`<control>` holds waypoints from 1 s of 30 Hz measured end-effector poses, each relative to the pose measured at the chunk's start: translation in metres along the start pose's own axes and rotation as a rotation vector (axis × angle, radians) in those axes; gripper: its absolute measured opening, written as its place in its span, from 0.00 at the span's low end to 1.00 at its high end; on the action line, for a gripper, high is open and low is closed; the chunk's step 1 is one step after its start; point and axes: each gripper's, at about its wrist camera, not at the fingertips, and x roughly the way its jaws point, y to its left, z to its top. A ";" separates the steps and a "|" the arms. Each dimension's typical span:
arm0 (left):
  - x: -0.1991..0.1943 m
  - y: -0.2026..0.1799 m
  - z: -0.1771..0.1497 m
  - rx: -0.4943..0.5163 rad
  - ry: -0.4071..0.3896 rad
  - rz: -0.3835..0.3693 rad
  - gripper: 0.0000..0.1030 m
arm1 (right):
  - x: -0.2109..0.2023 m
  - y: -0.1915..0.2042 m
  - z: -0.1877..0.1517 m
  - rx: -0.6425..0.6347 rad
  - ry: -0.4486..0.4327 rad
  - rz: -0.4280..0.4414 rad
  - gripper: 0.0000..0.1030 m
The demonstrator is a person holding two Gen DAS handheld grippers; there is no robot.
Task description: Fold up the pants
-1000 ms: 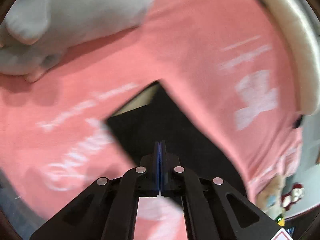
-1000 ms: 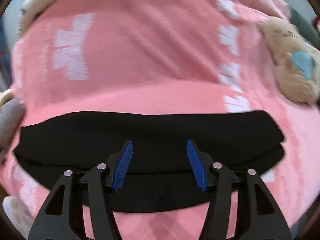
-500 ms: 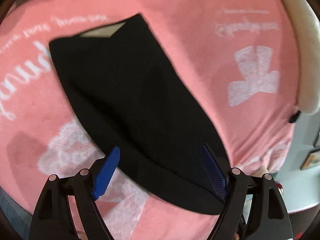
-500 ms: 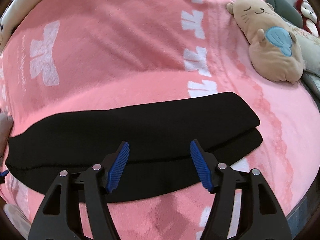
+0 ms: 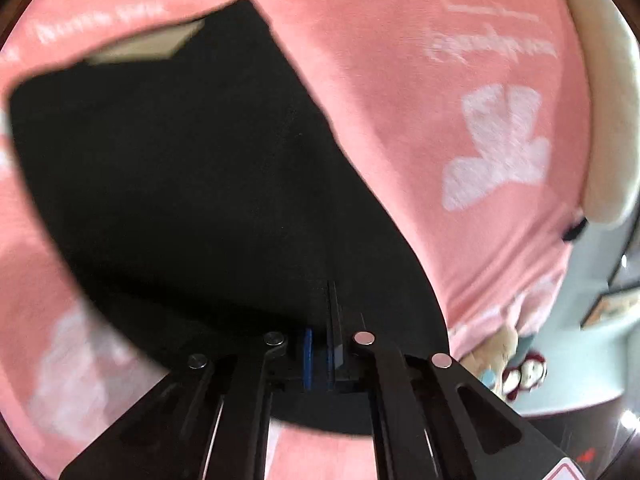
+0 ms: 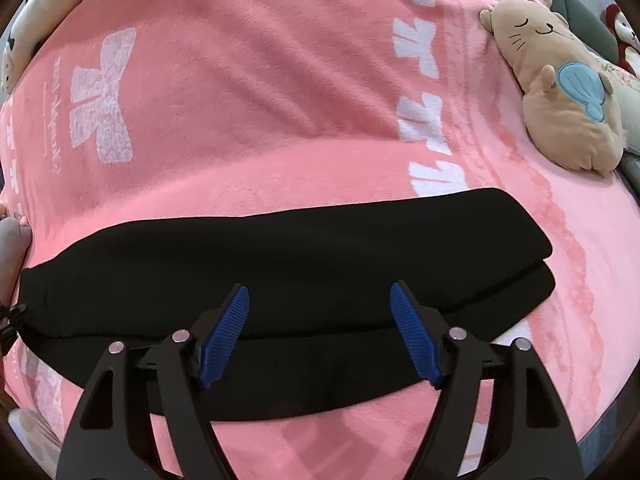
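Black pants (image 5: pixel 200 180) lie folded into a long band on the pink blanket (image 5: pixel 400 80). A tan inner label (image 5: pixel 148 46) shows at their far end. My left gripper (image 5: pixel 325 314) is shut at the near end of the pants, its tips sunk in the black fabric, which hides part of the fingers. In the right wrist view the pants (image 6: pixel 300 248) stretch across the frame in two stacked layers. My right gripper (image 6: pixel 320 300) hovers over their near long edge. Its jaws are opening, and its blue pads (image 6: pixel 224 332) press on nothing.
A tan cat plush (image 6: pixel 560 80) with a blue patch lies at the far right of the blanket (image 6: pixel 260 100). A white cushion (image 5: pixel 608 120) borders the bed, and more plush toys (image 5: pixel 520 372) sit below it. The bed's edge runs just under the right gripper.
The left gripper opened over the pants, moved down onto their near end and shut there. The right gripper's jaws widened while it stayed over the long edge.
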 end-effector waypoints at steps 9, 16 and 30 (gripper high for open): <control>-0.056 0.020 0.006 0.087 -0.032 0.264 0.08 | 0.002 -0.029 0.002 0.019 0.007 -0.109 0.69; -0.073 -0.008 -0.028 0.050 -0.172 0.300 0.58 | -0.006 -0.099 0.002 0.107 -0.001 -0.243 0.69; -0.003 -0.127 -0.090 0.439 -0.208 0.173 0.80 | 0.040 -0.129 -0.010 0.239 0.166 -0.001 0.64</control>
